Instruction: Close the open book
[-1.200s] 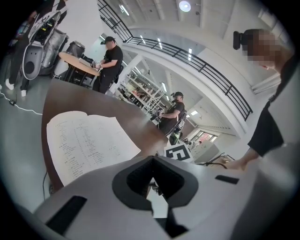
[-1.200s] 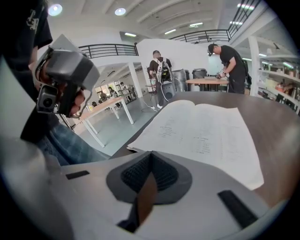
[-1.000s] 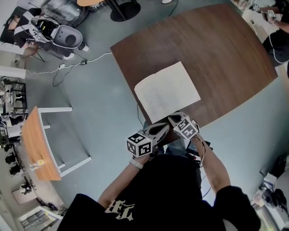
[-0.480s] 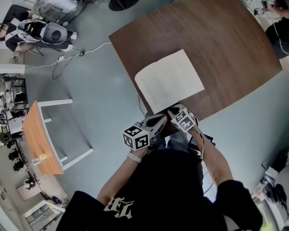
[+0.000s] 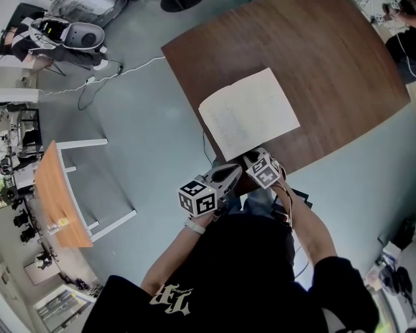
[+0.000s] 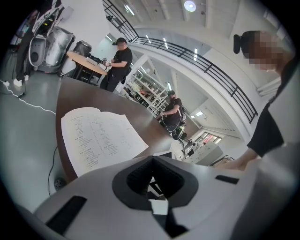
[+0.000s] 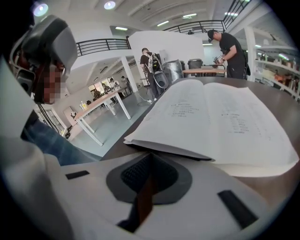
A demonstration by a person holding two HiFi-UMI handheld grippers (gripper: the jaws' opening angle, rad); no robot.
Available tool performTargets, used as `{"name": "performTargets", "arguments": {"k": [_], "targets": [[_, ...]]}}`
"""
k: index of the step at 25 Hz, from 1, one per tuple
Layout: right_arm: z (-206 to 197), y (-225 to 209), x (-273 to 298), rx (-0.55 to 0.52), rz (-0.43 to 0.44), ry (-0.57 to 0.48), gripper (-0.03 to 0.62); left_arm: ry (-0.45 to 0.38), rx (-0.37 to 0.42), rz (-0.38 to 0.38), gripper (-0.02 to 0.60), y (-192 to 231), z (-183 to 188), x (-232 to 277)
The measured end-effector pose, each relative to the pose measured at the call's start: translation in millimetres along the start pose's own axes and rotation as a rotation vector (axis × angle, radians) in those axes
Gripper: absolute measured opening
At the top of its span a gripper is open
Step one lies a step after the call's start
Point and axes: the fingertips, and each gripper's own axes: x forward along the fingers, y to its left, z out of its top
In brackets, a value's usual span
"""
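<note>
Hardly any shift: open book (image 5: 249, 114) on dark brown table (image 5: 325, 65), grey floor (image 5: 143, 130).

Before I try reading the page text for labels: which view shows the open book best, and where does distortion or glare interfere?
Right gripper view: open book largest, print faint, fisheye bowing its edges, ceiling lights flaring at top. Left gripper view: print smaller but darker, corners vignetted black. Head view: print illegible, table edges curved.

We wear a black T-shirt (image 5: 247, 273) with pale lettering (image 5: 172, 294) and blue jeans (image 5: 259, 201); our left claw (image 6: 151, 163) and right claw (image 7: 149, 160) are pale grey.
</note>
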Motion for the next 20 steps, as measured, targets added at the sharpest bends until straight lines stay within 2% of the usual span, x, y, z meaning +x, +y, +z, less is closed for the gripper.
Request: {"name": "performTargets", "arguments": {"k": [12, 20], "targets": [[23.5, 5.0, -19.3, 0.055, -0.01, -0.086, -0.012, 0.021, 0.018, -0.006, 0.005, 2.2, -5.5, -3.5], [31.6, 1.1, -41.6, 0.042, -0.04, -0.133, -0.012, 0.034, 0.05, -0.029, 0.005, -6.0, -3.2, 6.9]]}}
